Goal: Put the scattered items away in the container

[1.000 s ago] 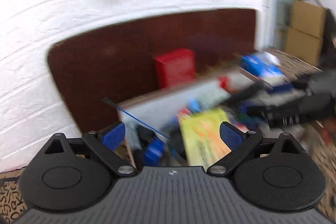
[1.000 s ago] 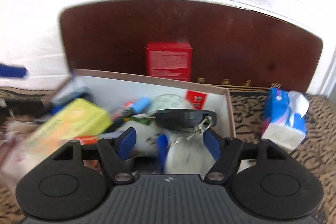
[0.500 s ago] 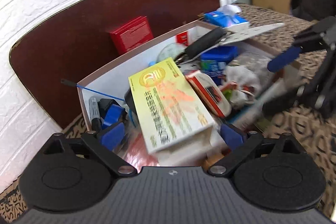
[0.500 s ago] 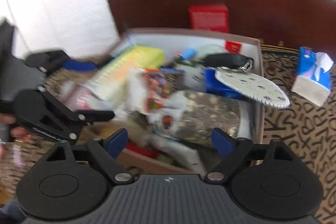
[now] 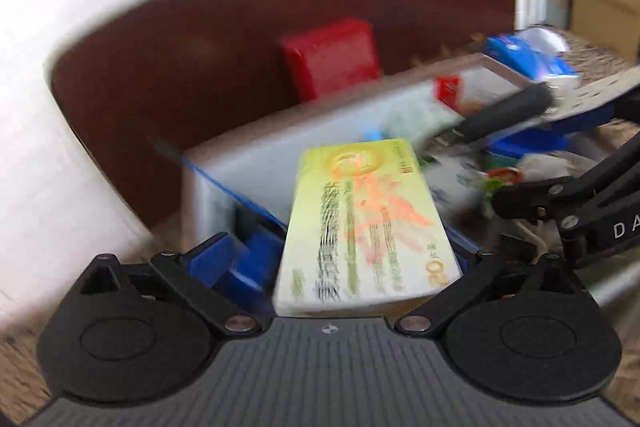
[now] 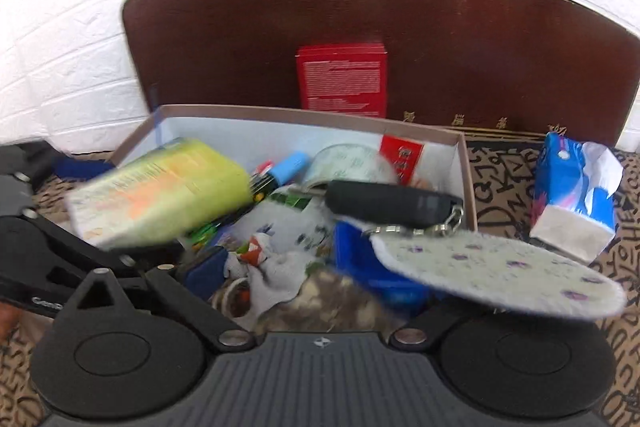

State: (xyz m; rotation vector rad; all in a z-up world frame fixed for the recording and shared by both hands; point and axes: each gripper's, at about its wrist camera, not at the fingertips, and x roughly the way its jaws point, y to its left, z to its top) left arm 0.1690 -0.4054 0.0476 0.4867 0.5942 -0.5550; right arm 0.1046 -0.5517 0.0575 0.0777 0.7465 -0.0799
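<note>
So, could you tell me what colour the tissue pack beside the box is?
Blue and white tissue pack, clearest in the right wrist view.

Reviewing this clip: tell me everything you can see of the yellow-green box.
The yellow-green box is a flat, oblong carton, apparently cardboard, with blurred dark lettering, an orange design and a round emblem on its broad face. It looks closed. It lies tilted on top of the clutter at the left end of the open container, partly overhanging the near rim. It sits between the left gripper's spread fingers; whether either touches it cannot be told. Motion blur hides finer detail.
</note>
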